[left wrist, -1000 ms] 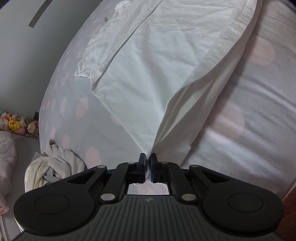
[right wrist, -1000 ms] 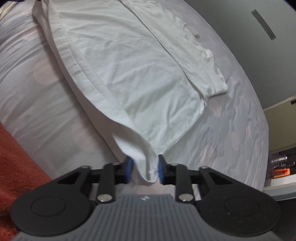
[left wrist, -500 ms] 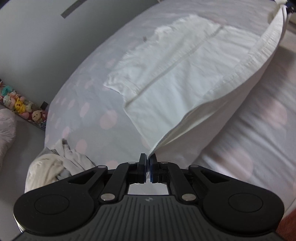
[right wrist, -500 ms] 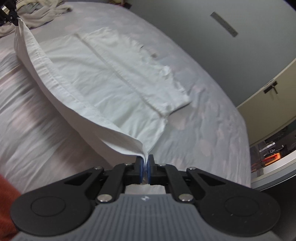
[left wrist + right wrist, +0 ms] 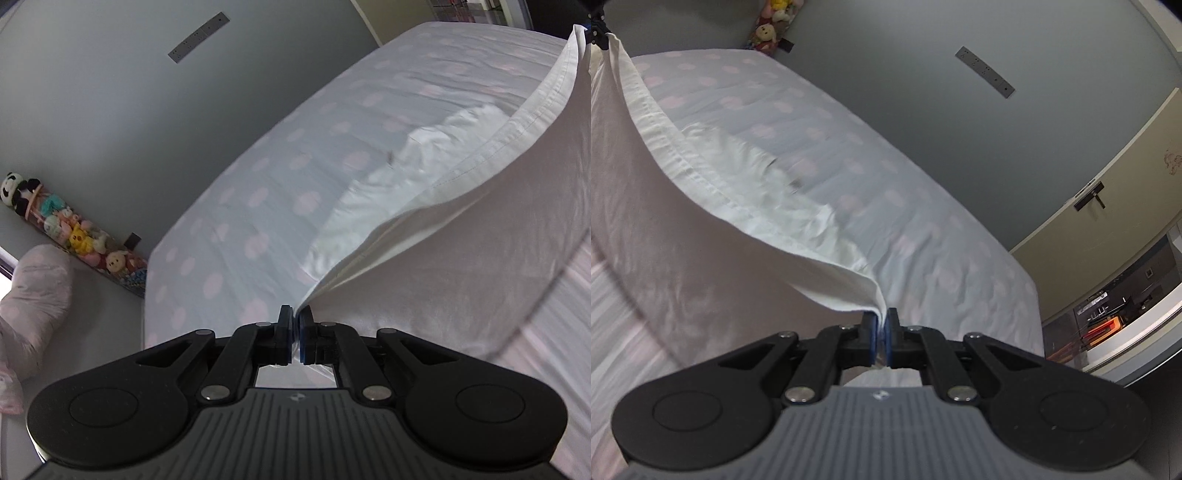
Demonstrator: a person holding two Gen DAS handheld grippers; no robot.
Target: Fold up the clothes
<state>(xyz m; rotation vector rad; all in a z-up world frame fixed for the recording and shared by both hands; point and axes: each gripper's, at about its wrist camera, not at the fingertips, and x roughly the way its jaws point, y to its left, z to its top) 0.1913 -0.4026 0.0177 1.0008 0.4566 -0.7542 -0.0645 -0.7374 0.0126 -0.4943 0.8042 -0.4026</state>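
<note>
Hem lifted higher; white shirt (image 5: pixel 461 236) pinched between both fingers (image 5: pixel 284 325).

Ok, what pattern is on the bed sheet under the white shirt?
The bed sheet is pale blue-grey with soft pink blotchy spots, clearest in the left wrist view.

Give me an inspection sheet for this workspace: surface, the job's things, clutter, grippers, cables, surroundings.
Surface: bed with a pale sheet dotted pink.
Job's things: white shirt, hemmed edge lifted off the bed, far part lying on it.
Clutter: nothing seen on the bed.
Grippers: left gripper shut on one corner of the hem; right gripper shut on the other corner.
Cables: nothing seen.
Surroundings: grey wall, row of plush toys, pink-dotted pillow, cream cabinet door.
</note>
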